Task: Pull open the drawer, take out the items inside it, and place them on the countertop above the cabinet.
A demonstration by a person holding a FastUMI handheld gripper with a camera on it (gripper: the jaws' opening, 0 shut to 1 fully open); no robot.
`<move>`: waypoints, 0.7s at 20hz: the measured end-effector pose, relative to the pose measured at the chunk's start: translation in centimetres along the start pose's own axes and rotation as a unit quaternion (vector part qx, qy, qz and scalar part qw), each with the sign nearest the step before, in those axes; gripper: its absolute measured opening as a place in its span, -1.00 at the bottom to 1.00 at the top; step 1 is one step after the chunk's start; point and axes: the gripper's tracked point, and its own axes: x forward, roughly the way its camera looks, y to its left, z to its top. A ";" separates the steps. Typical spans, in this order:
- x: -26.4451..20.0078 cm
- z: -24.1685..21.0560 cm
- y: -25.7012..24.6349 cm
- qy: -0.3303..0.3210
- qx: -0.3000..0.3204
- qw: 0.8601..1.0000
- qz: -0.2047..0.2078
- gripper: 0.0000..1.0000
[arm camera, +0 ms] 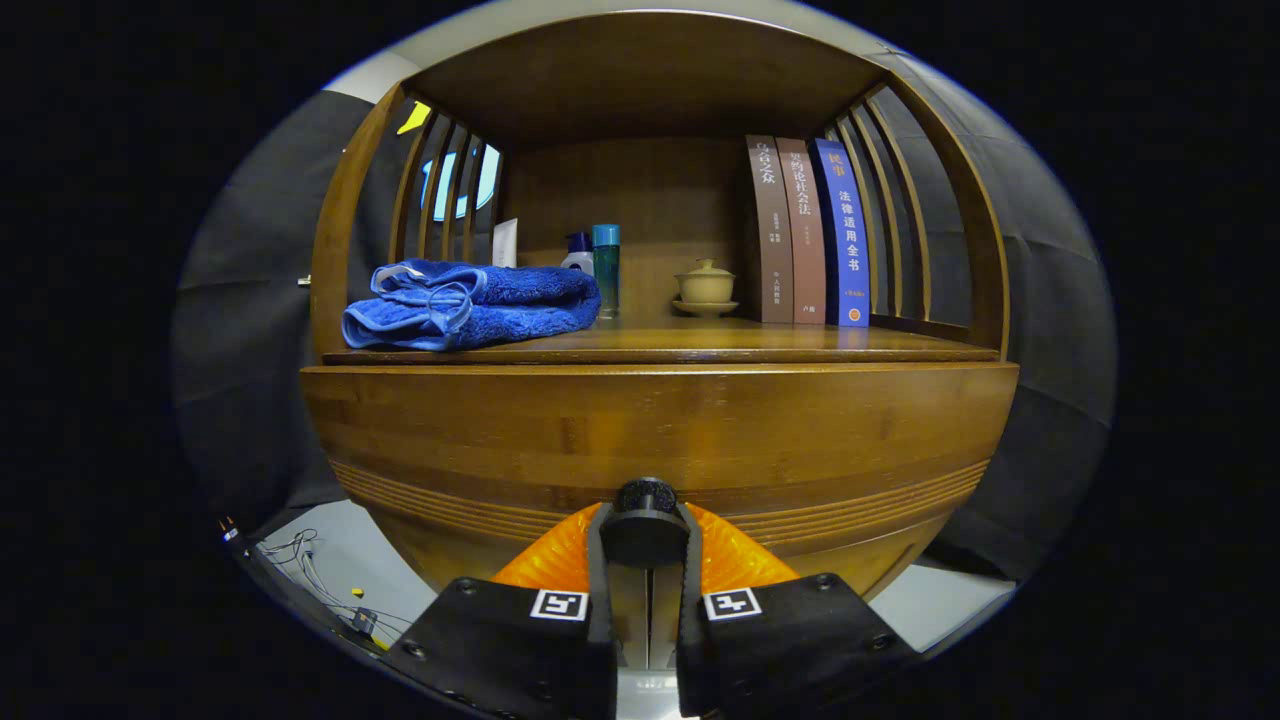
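The wooden drawer front (pixel 650 430) stands close before me, under the cabinet's countertop (pixel 700 345). Its round black knob (pixel 645 497) sits between my fingertips, and my gripper (pixel 645 535) is shut on it, one finger (pixel 555 565) pressing on each side. The drawer's inside is hidden behind its front. A folded blue towel (pixel 470 305) lies on the left part of the countertop.
At the back of the countertop stand a white tube (pixel 505 243), two bottles (pixel 605 268), a lidded tea cup on a saucer (pixel 705 287) and three upright books (pixel 810 230). Slatted wooden sides and a wooden top enclose the shelf space. Cables (pixel 310 575) lie on the floor to the lower left.
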 end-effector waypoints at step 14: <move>-13.0 -2.3 0.3 0.014 0.024 1.000 0.009 -0.46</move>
